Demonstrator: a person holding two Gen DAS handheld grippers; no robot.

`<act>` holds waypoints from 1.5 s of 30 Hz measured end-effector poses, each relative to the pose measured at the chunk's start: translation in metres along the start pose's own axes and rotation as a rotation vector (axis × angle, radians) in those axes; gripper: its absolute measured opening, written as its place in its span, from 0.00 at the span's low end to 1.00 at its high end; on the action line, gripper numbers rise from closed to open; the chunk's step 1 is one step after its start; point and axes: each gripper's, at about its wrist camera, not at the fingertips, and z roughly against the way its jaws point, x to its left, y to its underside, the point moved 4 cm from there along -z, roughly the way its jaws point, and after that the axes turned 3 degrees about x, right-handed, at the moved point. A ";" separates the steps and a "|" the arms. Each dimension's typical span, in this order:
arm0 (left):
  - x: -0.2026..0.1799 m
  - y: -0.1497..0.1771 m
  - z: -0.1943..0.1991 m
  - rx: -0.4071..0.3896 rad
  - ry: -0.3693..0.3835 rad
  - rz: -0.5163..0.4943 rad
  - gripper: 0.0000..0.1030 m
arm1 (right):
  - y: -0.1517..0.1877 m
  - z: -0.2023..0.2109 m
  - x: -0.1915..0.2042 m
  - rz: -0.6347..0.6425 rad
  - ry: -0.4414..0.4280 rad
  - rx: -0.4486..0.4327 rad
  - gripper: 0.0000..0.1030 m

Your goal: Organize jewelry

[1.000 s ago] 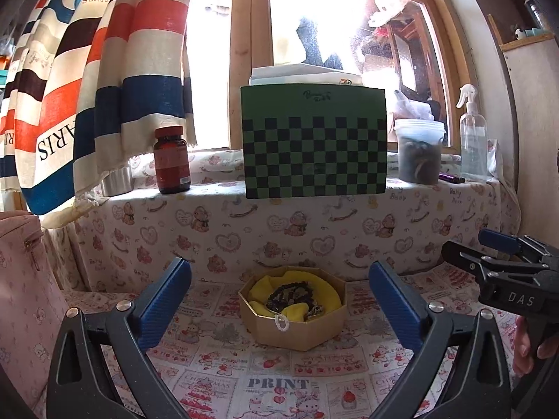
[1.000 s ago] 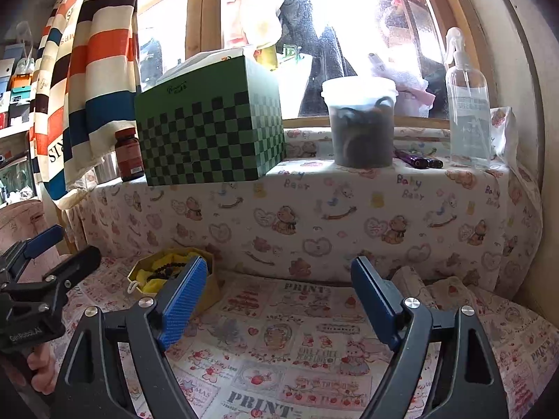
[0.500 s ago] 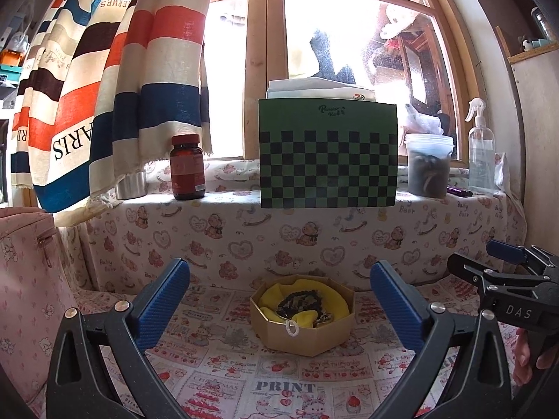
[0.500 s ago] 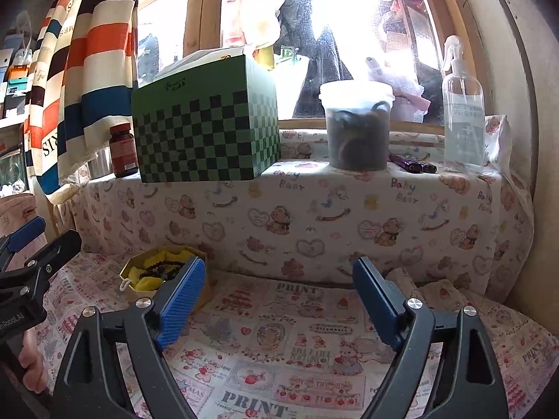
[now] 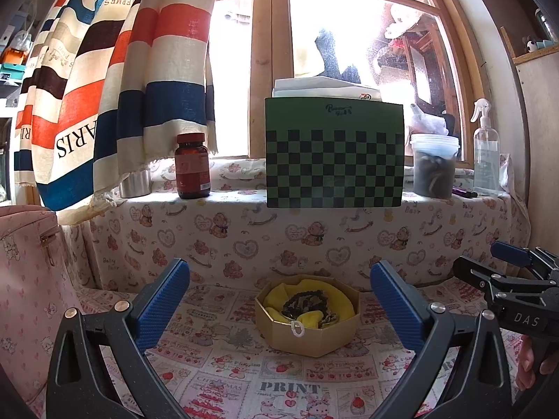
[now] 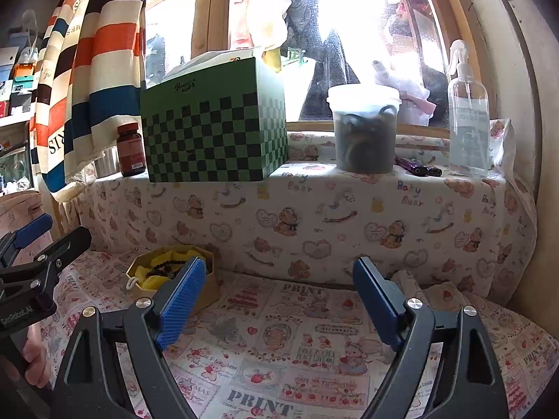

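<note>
**Both tools pull back from the little box of beads**

The gold eight-sided box (image 5: 307, 328) sits on the printed cloth of the surface (image 5: 223, 377), close under the draped ledge. Inside it a dark string of beads (image 5: 307, 302) lies coiled on a yellow lining, with a small white loop hanging over the front rim. So the jewelry lies gathered in its box; whether it was just laid there or is about to be lifted out, this scene fits either.

Over the last second the box has grown smaller and slid lower in the left view, and more of the window and striped curtain (image 5: 115, 80) shows above. I judge both tools are rising and backing away rather than closing in.

The left tool (image 5: 279, 307) is released, its blue pads spread wide with the box framed between them but well short of them. The right tool (image 6: 279, 300) is likewise spread and empty, pointed at bare cloth beside the box. Neither touches anything.
</note>
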 end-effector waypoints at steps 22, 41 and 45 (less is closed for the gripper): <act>0.006 0.001 -0.007 0.031 -0.005 0.031 1.00 | 0.002 -0.002 0.004 0.014 -0.006 0.009 0.85; 0.001 0.000 -0.003 0.010 -0.010 0.000 1.00 | 0.002 -0.003 0.003 0.013 -0.005 0.009 0.85; 0.001 -0.001 -0.002 0.004 -0.014 0.002 1.00 | 0.002 -0.002 0.003 0.014 -0.005 0.009 0.85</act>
